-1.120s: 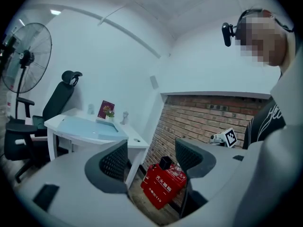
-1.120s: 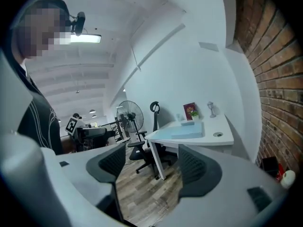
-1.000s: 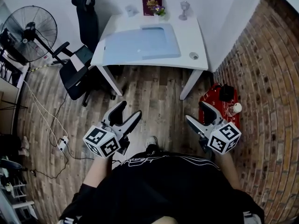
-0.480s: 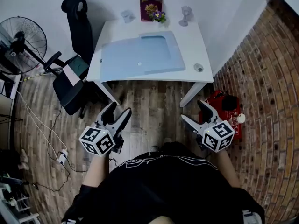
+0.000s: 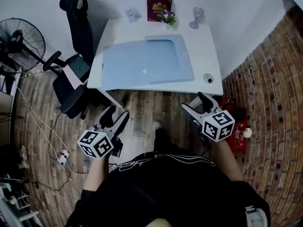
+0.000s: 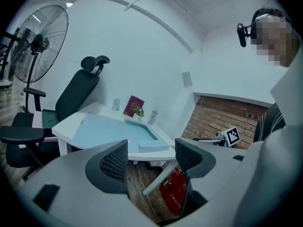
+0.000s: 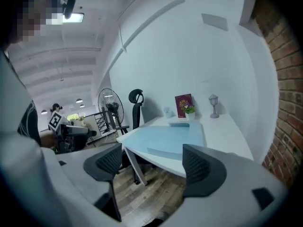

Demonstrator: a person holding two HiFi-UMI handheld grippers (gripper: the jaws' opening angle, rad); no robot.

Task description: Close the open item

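Evidently the person has closed in on the white surface (image 5: 208,51): its front edge now lies just ahead of both tools, where a second ago a stretch of floor separated them.

Left tool (image 5: 117,112): jaws wide apart, nothing between them, touching nothing.

Right tool (image 5: 194,102): jaws have just been opening and now stand wide, likewise empty, near the front right corner of the surface.

Pale blue flat item (image 5: 142,60) lies spread across the middle of the surface.

Maroon book (image 5: 158,7) stands at the rear edge; its cover print is illegible.
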